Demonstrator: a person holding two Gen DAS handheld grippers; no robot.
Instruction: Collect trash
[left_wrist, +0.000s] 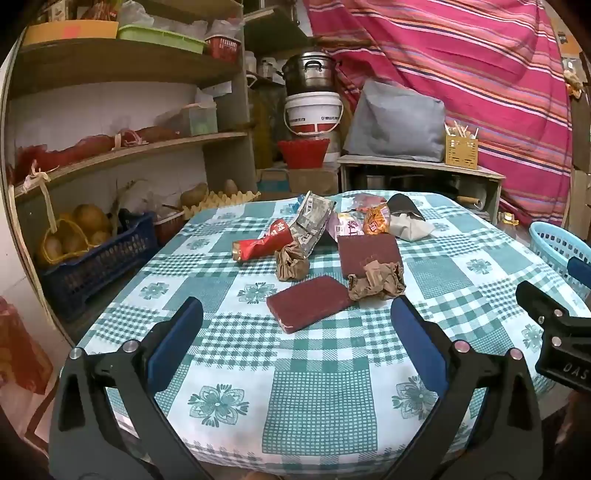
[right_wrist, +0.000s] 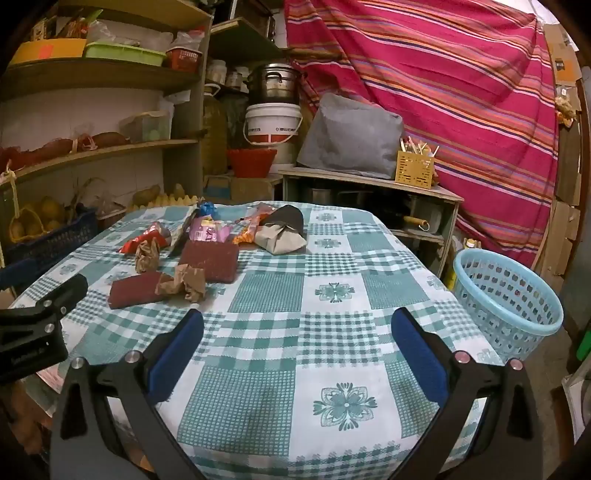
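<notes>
Hovering: 2 grippers (left_wrist: 295, 314) (right_wrist: 297, 325) agape, trash (left_wrist: 375, 282) ahead

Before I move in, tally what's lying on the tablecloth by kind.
Dark red scouring pads: 2
Crumpled brown paper balls: 2
Printed snack wrappers: about 5, overlapping
Grey and black folded bundle: 1
Total: about 10

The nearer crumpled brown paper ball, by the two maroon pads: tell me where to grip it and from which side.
Pinch the crumpled brown paper ball across its raised middle folds, coming from above and the near table edge. It partly lies over the maroon pads, so a low sideways approach would likely catch them. The left gripper is open and faces it almost directly.
</notes>
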